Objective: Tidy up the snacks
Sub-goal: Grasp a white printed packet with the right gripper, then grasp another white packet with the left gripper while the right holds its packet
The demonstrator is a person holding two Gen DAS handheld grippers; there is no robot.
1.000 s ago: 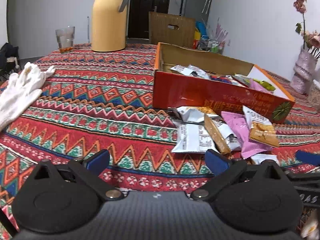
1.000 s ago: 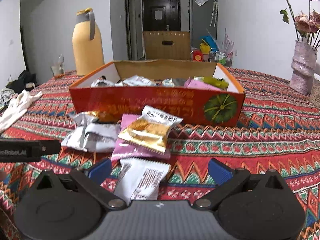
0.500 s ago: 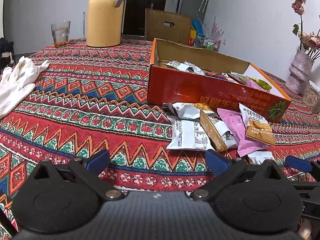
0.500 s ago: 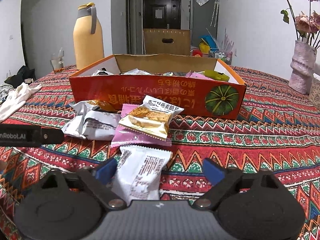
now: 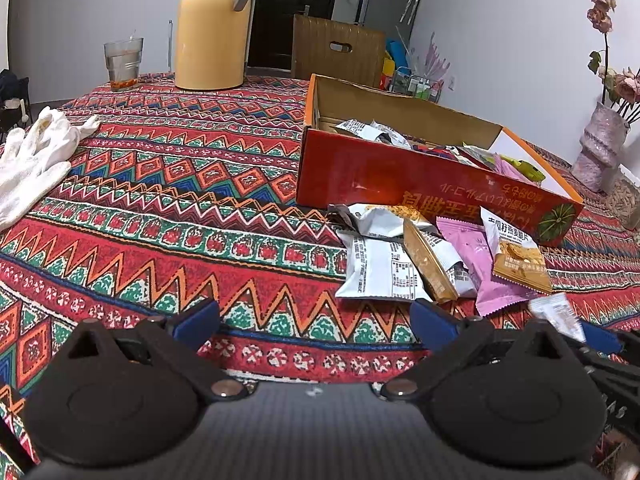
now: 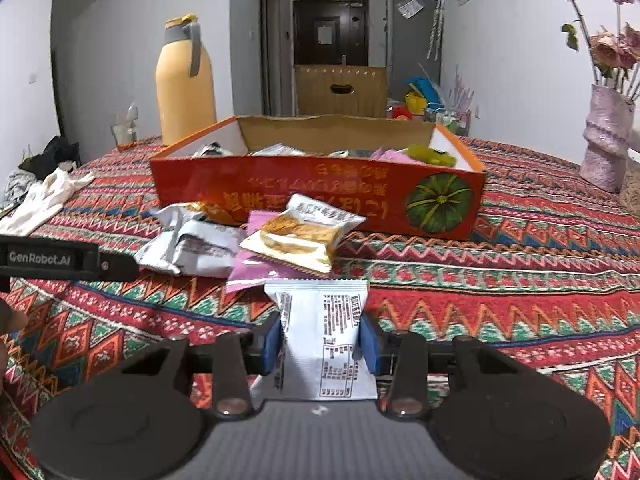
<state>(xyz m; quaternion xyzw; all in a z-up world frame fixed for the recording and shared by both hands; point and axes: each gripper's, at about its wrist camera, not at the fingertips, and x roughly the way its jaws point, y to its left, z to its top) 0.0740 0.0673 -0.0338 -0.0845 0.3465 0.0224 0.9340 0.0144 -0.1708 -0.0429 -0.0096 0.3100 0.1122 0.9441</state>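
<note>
The right gripper [image 6: 320,344] is closing its blue-padded fingers [image 6: 270,346] on a white snack packet [image 6: 324,340], a flat, crinkly foil pouch printed with small black text. The packet sits between the pads, which touch its two long edges, and its serrated top seam points away from the fingers. A second ago these fingers stood spread wide with the packet lying loose between them; now they have drawn in against its sides.

Just beyond the fingertips lies the loose pile: a pink pouch [image 6: 248,272], a glossy pouch with a golden cracker picture [image 6: 300,236] on top of it, and crumpled silver wrappers [image 6: 192,240] to the left. Behind the pile stands the red cardboard box [image 6: 320,196], shallow and rectangular, with a green pumpkin printed on its front wall and more packets inside.

The left gripper [image 5: 316,320] has its fingers [image 5: 196,320] released and wide apart, with nothing between them, over the woven zigzag-patterned cloth covering the surface [image 5: 180,200]. It has barely shifted since the earlier frame. Far ahead and left of its fingers lie white knitted gloves [image 5: 36,160], a smooth yellow jug [image 5: 212,28] and a ribbed glass tumbler [image 5: 123,62].
</note>
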